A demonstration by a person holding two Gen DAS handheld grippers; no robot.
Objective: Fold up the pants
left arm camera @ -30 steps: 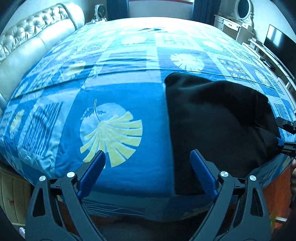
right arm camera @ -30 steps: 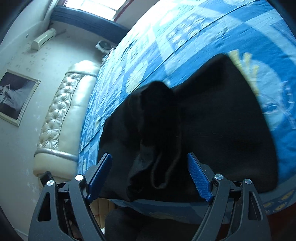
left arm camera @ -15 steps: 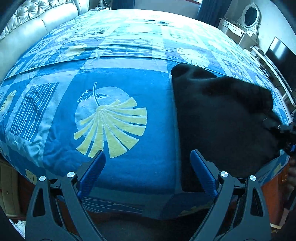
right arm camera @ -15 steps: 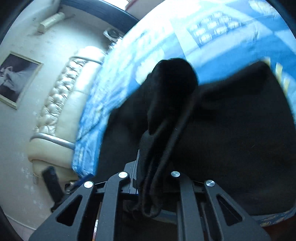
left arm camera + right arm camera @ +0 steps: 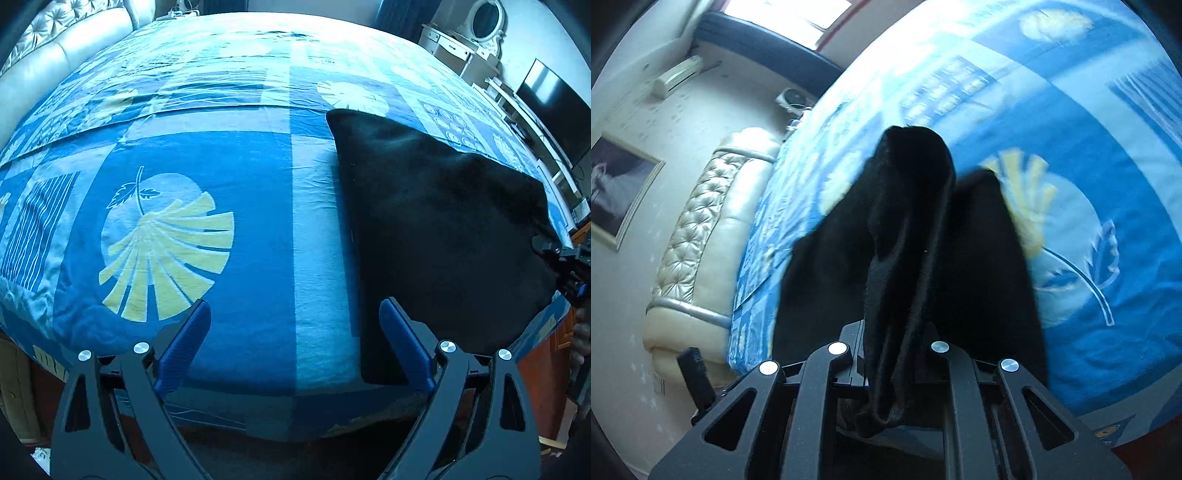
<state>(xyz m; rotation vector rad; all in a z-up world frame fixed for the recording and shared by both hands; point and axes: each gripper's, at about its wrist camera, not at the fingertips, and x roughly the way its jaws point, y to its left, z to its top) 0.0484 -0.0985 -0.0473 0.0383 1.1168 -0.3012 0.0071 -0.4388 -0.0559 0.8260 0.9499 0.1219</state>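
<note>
Black pants lie folded on the right part of a bed with a blue patterned cover. My left gripper is open and empty above the bed's near edge, its right finger beside the pants' near left corner. My right gripper is shut on a bunched edge of the pants and lifts it off the bed. The right gripper also shows in the left wrist view at the pants' right edge.
A cream tufted headboard runs along the bed's left side. A white dresser with a round mirror and a dark TV stand at the right. A framed picture hangs on the wall.
My right gripper has shut on the pants' edge and raised it, and its view swung across the bed. My left gripper moved slightly closer to the pants and stayed open.
</note>
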